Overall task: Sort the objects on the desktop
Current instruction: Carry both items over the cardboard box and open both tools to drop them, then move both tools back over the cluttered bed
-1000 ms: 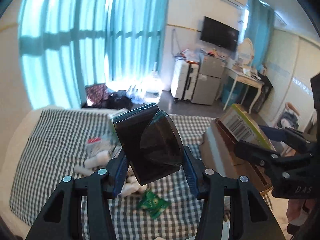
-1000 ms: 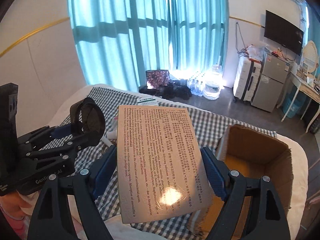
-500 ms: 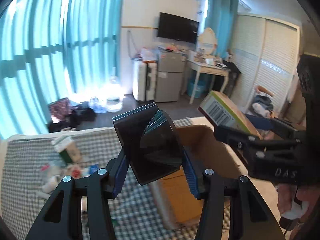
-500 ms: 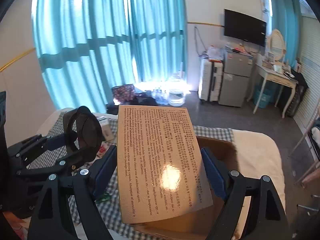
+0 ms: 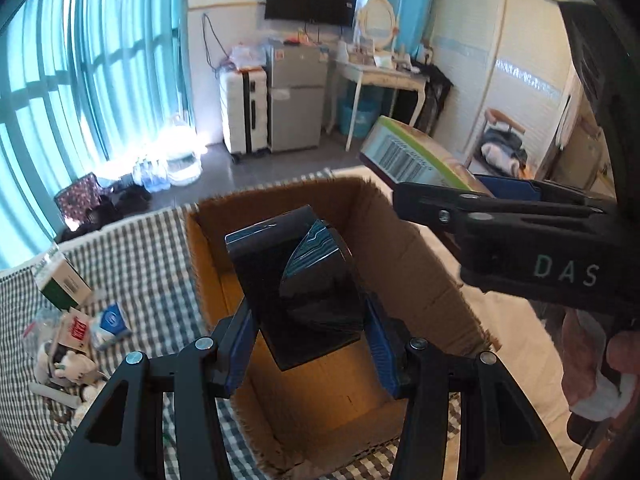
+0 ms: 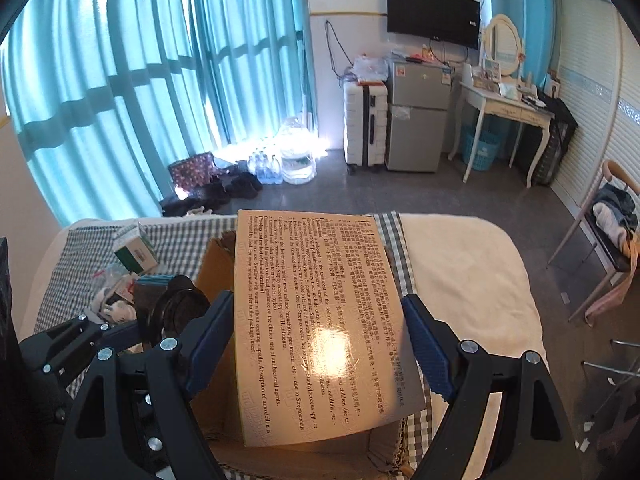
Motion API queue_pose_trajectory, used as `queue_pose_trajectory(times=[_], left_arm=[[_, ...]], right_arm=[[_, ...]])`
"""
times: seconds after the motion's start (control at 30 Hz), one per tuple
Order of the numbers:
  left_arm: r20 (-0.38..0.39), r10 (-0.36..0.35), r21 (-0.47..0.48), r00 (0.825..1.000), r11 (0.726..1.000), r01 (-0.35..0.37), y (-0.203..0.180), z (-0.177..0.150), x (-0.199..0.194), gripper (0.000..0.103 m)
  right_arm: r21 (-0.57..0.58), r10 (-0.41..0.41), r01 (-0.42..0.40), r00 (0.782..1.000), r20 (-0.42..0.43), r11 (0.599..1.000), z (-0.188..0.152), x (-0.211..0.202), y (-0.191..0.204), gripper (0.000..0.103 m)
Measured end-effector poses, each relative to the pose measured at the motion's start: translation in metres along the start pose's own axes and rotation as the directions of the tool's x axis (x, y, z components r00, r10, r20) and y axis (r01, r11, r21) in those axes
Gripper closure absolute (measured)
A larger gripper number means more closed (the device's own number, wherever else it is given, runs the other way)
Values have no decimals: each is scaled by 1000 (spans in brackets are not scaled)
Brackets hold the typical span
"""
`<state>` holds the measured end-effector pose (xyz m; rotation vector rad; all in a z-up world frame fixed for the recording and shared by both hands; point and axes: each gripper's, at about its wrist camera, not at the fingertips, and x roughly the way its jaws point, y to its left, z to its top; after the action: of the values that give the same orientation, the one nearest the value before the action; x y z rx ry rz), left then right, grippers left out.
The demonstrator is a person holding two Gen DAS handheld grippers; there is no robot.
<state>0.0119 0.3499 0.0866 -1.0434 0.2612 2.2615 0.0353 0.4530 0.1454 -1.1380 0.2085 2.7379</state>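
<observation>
My left gripper [image 5: 306, 344] is shut on a glossy black box-shaped object with a round dark face [image 5: 296, 276], held over the open cardboard box [image 5: 420, 264] on the checked cloth. My right gripper [image 6: 320, 340] is shut on a flat medicine carton printed with text [image 6: 320, 320], also above the cardboard box [image 6: 218, 264]. In the left wrist view the right gripper [image 5: 400, 188] comes in from the right with the carton's barcode end [image 5: 400, 156] over the box's far corner. In the right wrist view the left gripper [image 6: 156, 320] and its black object [image 6: 180, 312] show at the lower left.
A pile of small items lies left of the box: a green and white carton [image 5: 60, 280], a blue packet [image 5: 110, 320], white tubes and wrappers [image 5: 68, 364]. The checked cloth [image 5: 140, 248] covers a white bed [image 6: 460, 256]. A suitcase, fridge and dressing table stand behind.
Both grippers swung right from the item pile to above the cardboard box, which now fills the middle of both views. Both grips are unchanged.
</observation>
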Motion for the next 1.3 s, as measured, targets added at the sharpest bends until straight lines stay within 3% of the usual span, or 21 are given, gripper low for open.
queue_pose_trajectory(times=[0.3, 0.33, 0.37, 0.43, 0.8, 0.97, 1.3], left_arm=[[-51, -3, -23, 999, 1000, 2, 8, -8, 30, 48], [-46, 9, -18, 999, 1000, -10, 8, -8, 30, 40], [-37, 26, -16, 999, 1000, -27, 8, -8, 28, 25], [-5, 51, -21, 999, 998, -51, 9, -7, 23, 10], [-16, 69, -56, 997, 996, -70, 32, -8, 4, 9], [8, 128, -69, 992, 989, -127, 65, -14, -25, 9], [46, 268, -177, 962, 950, -257, 158, -39, -92, 9]], right_arm=[[23, -5, 7, 995, -98, 1000, -17, 41, -15, 20], [31, 6, -3, 995, -99, 1000, -18, 42, -18, 20], [50, 23, -18, 995, -102, 999, -18, 43, -21, 20], [82, 39, -30, 993, -107, 996, -19, 44, -26, 20], [73, 42, -37, 996, -77, 997, -9, 31, -20, 19], [22, 44, -43, 998, -52, 999, -2, 19, 1, 19], [-106, 136, -137, 991, -16, 985, -4, -4, 95, 19]])
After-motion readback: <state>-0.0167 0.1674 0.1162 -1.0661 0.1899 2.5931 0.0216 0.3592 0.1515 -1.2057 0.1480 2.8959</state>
